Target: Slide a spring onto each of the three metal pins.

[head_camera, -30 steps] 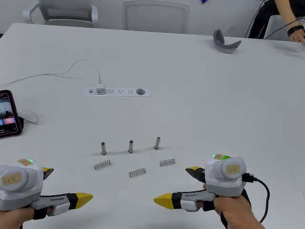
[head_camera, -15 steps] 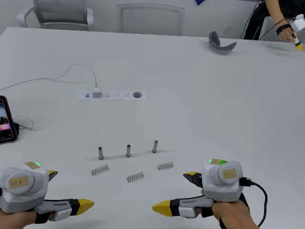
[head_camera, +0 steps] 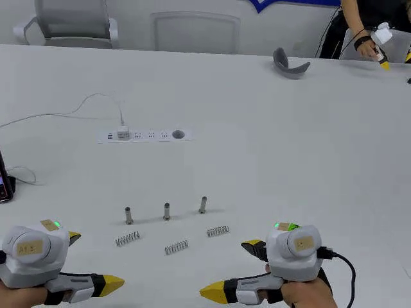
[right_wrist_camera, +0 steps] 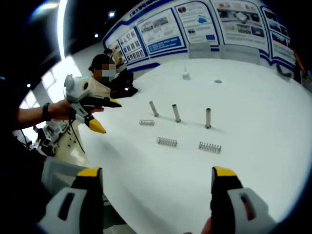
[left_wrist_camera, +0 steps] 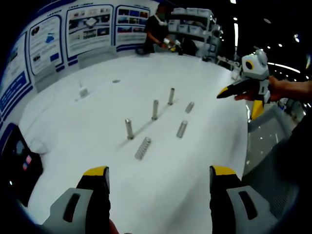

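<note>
Left gripper [head_camera: 93,260]: you hold it low at the near left, jaws spread wide, empty. Right gripper [head_camera: 231,269]: near right, likewise spread and empty. On the white table [head_camera: 289,160] the left pin [head_camera: 129,215], middle pin [head_camera: 167,211] and right pin [head_camera: 203,205] stand upright in a row. The left spring [head_camera: 127,239], middle spring [head_camera: 176,247] and right spring [head_camera: 218,231] lie flat just in front of the pins, between them and your grippers.

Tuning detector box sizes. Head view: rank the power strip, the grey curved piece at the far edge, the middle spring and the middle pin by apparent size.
1. power strip, clearly largest.
2. grey curved piece; it lies farther off, so it may really be bigger than it looks.
3. middle spring and middle pin: too alike to rank.
</note>
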The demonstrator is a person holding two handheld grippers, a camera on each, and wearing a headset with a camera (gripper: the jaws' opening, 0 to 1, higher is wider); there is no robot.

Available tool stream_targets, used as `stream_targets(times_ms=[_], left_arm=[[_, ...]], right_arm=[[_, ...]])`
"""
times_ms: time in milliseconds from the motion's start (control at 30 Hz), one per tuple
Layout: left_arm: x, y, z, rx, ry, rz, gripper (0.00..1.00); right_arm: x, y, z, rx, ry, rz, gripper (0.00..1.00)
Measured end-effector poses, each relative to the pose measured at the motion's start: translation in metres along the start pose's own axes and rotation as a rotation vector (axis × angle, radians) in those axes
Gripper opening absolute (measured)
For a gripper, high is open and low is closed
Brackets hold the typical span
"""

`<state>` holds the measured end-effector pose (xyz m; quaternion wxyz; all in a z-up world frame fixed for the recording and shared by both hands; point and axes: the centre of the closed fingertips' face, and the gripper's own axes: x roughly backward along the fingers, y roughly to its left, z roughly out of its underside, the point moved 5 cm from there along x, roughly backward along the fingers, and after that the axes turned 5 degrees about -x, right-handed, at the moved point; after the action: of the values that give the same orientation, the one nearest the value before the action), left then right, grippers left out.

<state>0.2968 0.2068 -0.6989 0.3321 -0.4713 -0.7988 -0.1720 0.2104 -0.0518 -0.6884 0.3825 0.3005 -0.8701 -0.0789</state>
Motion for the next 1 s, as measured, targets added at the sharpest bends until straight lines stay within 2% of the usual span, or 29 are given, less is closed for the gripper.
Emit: stream_targets(times_ms=[333, 400, 467, 700, 1000], left_arm=[[-0.016, 0.005, -0.006, -0.045, 0.032, 0.026, 0.80], [-0.020, 0.004, -0.008, -0.064, 0.026, 0.055, 0.75], [-0.023, 0.004, -0.009, -0.062, 0.026, 0.057, 0.71], [-0.037, 0.004, -0.011, -0.076, 0.046, 0.080, 0.69], [-0.058, 0.015, -0.006, -0.062, 0.066, 0.076, 0.59]], right_arm=[[0.002, -0.003, -0.001, 0.005, -0.001, 0.001, 0.93], [0.002, -0.004, -0.002, 0.004, -0.002, 0.001, 0.93], [0.002, -0.004, -0.002, 0.002, -0.004, 0.002, 0.93], [0.003, -0.006, 0.000, 0.001, 0.003, 0.001, 0.93], [0.007, -0.011, 0.005, -0.012, 0.008, 0.009, 0.93]])
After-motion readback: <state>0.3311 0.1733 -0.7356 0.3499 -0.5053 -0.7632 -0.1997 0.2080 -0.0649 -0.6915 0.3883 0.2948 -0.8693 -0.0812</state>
